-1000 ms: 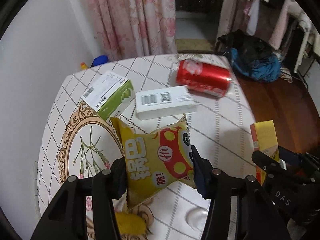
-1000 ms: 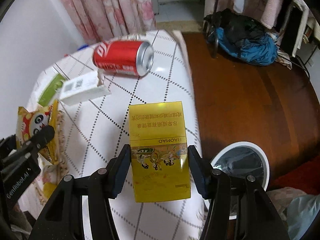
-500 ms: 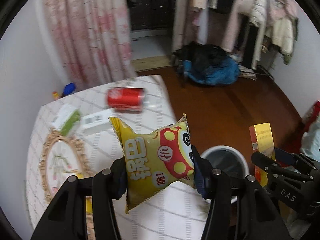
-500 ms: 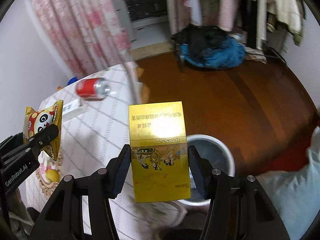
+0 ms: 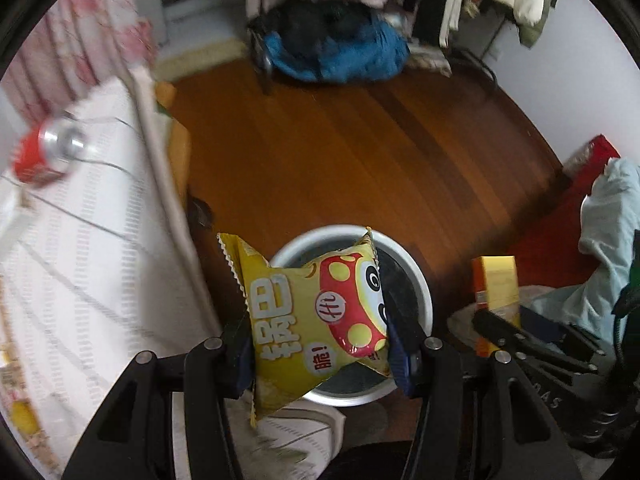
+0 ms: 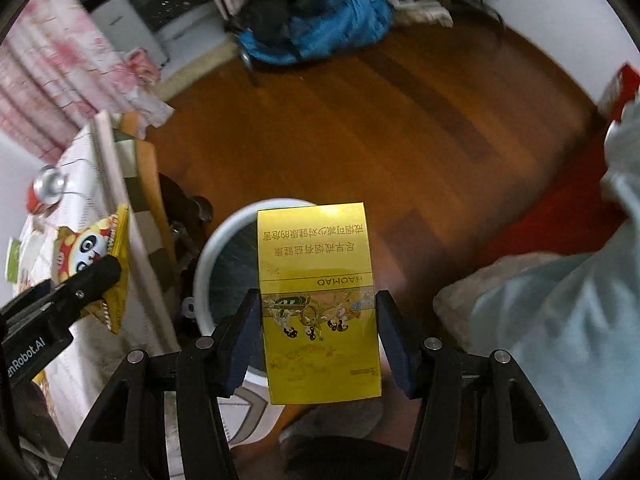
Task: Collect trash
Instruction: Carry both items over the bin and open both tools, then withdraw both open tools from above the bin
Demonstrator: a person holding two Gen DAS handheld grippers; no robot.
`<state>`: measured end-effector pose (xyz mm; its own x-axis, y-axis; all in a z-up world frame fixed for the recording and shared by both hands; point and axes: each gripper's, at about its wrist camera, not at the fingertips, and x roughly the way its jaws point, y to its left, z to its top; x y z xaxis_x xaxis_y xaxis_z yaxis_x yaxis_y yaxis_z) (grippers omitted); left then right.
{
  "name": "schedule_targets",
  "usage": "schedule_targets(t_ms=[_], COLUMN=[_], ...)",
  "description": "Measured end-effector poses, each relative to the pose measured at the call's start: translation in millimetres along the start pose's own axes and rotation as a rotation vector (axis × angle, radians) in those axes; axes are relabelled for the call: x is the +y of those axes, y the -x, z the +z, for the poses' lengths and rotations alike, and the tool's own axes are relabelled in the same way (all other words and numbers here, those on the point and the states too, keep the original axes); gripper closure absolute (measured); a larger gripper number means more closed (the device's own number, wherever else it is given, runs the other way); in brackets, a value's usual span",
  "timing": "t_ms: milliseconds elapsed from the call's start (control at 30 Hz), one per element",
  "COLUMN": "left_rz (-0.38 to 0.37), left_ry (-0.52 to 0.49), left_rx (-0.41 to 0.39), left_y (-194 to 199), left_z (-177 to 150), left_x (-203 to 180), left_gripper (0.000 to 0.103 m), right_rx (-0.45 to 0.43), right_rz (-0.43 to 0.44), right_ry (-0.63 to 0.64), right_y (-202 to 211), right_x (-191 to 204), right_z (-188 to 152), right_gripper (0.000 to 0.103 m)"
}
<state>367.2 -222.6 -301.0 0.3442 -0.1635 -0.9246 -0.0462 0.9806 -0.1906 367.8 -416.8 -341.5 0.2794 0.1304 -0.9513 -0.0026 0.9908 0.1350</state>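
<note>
Fingers on both of my grippers are clamping trash: the left gripper is squeezing a yellow snack bag between its two blue pads, and the right gripper is pinching a flat gold box by its side edges. I am describing the rest from biggest to smallest. Largest is the brown wooden floor, which is now filling both views, where a second ago the white checked tablecloth was taking up most of the picture; that cloth is now sliding off to the left edge. Next in size is the round white-rimmed bin with its dark liner, standing on the floor beside the table; it was only peeking into the right view a second ago and is now sitting directly behind both held items. I am judging that both hands have been carried off the table and are hovering over the bin mouth, so the carrying step is nearly finishing and letting go is coming next. Smaller again, the red drink can is lying on its side on the cloth, blurred, waiting to be collected. A small green and white box is barely showing at the left rim of the right view.
</note>
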Motion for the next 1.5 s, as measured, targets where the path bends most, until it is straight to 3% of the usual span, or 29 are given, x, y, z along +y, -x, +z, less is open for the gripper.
schedule_targets(t_ms=[167,400,500,533,567,600,633,1033,1500], left_rz=[-0.016,0.004,0.027,0.03,0.031,0.04,0.048,0.12,0.133], left_ry=[-0.012,-0.003,-0.013,-0.013,-0.014,-0.016,-0.017,-0.029,-0.019], left_rx=[0.079,0.125,0.117,0.113,0.109,0.106,0.104,0.053,-0.054], left_y=[-37,-55,-56,-54,-52,-48,-48,-15,62], left_z=[5,3,2,1,1,-1,-1,-5,-17], left_x=[-7,-6,-8,-6,-6,-4,-2,7,8], left_gripper=[0.053,0.047,0.029,0.016,0.005,0.004,0.004,0.004,0.004], right_rx=[0.075,0.148,0.176,0.182,0.187,0.189,0.186,0.133,0.014], right_rz=[0.046,0.107,0.117,0.11,0.106,0.098,0.089,-0.074,-0.077], right_ry=[-0.065,-0.097,-0.104,-0.102,-0.102,-0.103,-0.104,-0.007,0.065], right_y=[-51,-94,-106,-108,-108,-108,-106,-52,44], right_x=[-22,-28,-26,-25,-24,-23,-23,-10,17], right_z=[7,11,12,12,12,12,12,5,-10], right_gripper=[0.044,0.044,0.044,0.043,0.037,0.014,0.003,0.003,0.003])
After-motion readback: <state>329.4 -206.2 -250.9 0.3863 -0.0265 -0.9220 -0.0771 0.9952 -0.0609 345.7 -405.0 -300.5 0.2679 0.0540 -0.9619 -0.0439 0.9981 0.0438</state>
